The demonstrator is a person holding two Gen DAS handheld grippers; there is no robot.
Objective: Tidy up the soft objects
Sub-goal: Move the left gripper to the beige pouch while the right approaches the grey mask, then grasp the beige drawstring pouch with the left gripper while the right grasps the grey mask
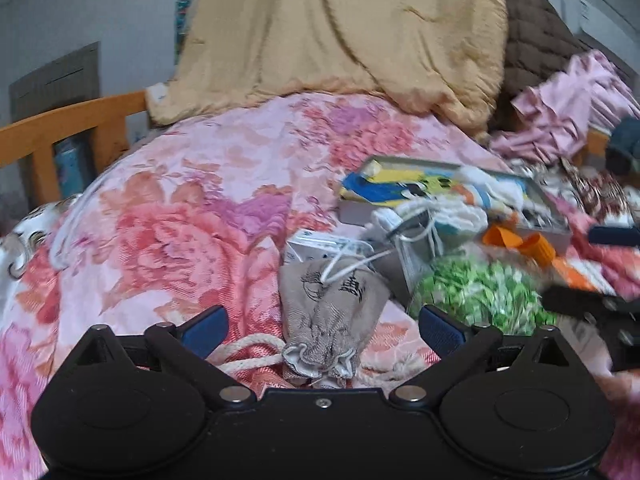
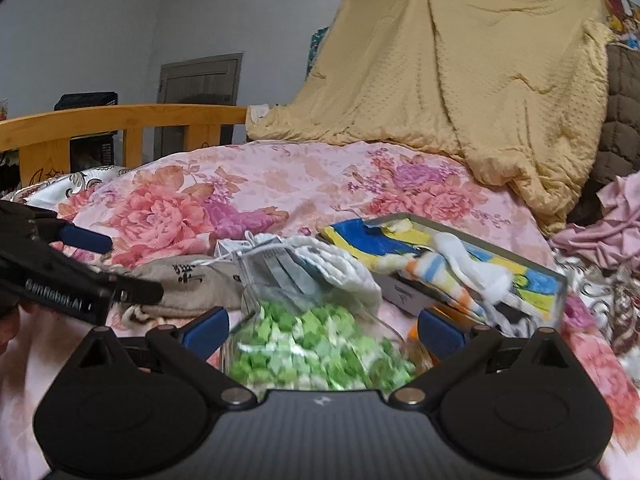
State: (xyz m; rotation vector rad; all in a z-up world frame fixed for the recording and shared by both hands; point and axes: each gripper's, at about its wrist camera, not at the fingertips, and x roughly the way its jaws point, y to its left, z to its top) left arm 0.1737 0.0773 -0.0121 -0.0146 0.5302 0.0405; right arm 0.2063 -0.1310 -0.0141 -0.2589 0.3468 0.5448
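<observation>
Both tools are over the bed [image 1: 200, 200], and the clutter sits toward its right side on the floral quilt. The left tool [image 1: 322, 326] has its blue fingers [image 1: 206, 324] spread wide, released, gripping nothing. Right between them lies the grey drawstring pouch [image 1: 332, 312], gathered mouth toward the camera, its white cord [image 1: 248, 354] trailing left across the quilt. That straddle looks deliberate: the pouch is lined up in the gap, so I judge a grab on it is the step in hand.

On to the right tool [image 2: 322, 326], also open, fingers apart and empty. Between them sits a clear bag of green and white bits [image 2: 316, 352], blurred, so what the bits are I cannot tell. The bag rests on the quilt, not lifted.

Behind it a folded white cloth [image 2: 340, 264] leans on the grey box [image 2: 552, 280], whose open top shows blue-and-yellow fabric and striped socks [image 2: 448, 276]. Soft pieces already lie in there, so the box reads as the collecting spot. The left tool [image 2: 100, 264] shows at the left edge of the right view, just beside the pouch [image 2: 192, 280].

One risk: the pouch cord could snag as it lifts. The yellow blanket [image 1: 340, 32] is heaped at the far end of the bed, well apart.
</observation>
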